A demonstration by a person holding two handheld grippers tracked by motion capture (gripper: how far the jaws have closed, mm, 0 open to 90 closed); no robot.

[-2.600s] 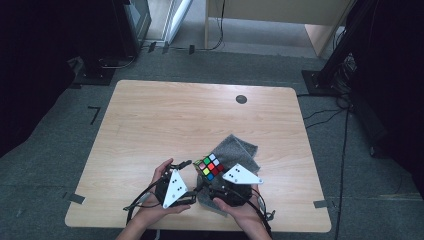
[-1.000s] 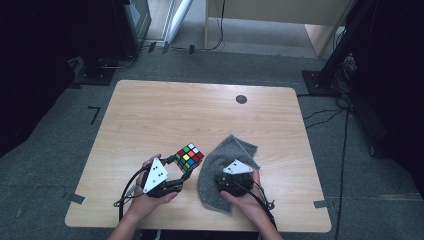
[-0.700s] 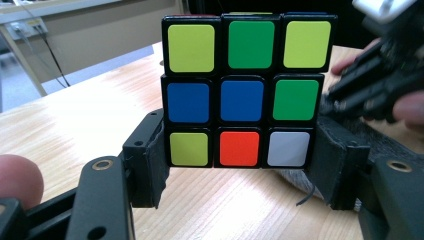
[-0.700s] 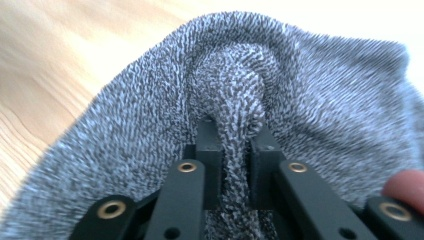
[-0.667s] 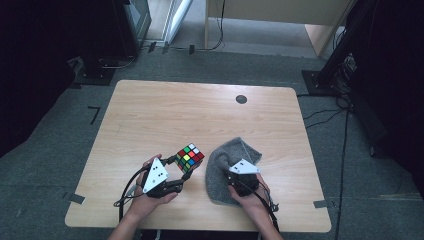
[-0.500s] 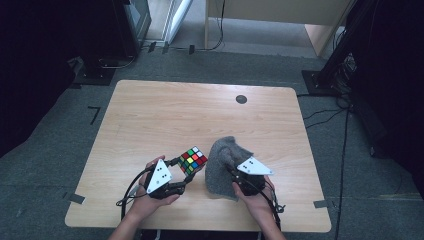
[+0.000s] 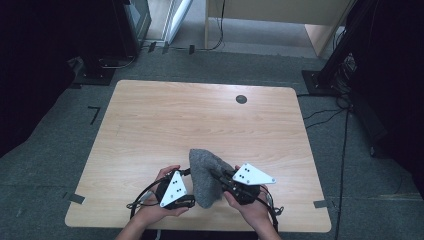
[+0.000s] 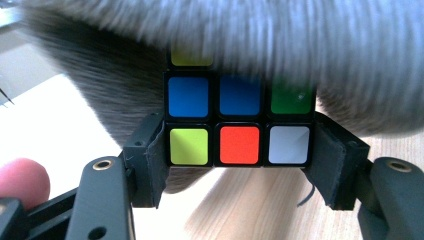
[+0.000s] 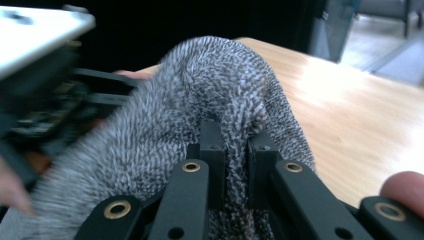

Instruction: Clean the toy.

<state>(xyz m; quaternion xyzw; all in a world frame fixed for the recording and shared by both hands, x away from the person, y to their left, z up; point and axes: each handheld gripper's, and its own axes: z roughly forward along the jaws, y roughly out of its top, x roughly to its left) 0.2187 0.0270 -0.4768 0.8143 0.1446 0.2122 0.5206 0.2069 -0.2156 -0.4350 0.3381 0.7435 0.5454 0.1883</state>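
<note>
We hold the puzzle cube (image 8: 239,127) clamped between the jaws of our left gripper (image 7: 186,199), low over the near edge of the worktop (image 7: 150,125). Directly over and beyond it hangs the grey knitted cloth (image 7: 204,177), pinched in a fold by the jaws of our right gripper (image 9: 235,150), which have just closed on it. In the high view the cloth drapes between the two grippers, hiding the cube. The cloth lies above and to the right of the cube, so our right hand is the one placed to wipe or cover it. No containers stand on the worktop.
</note>
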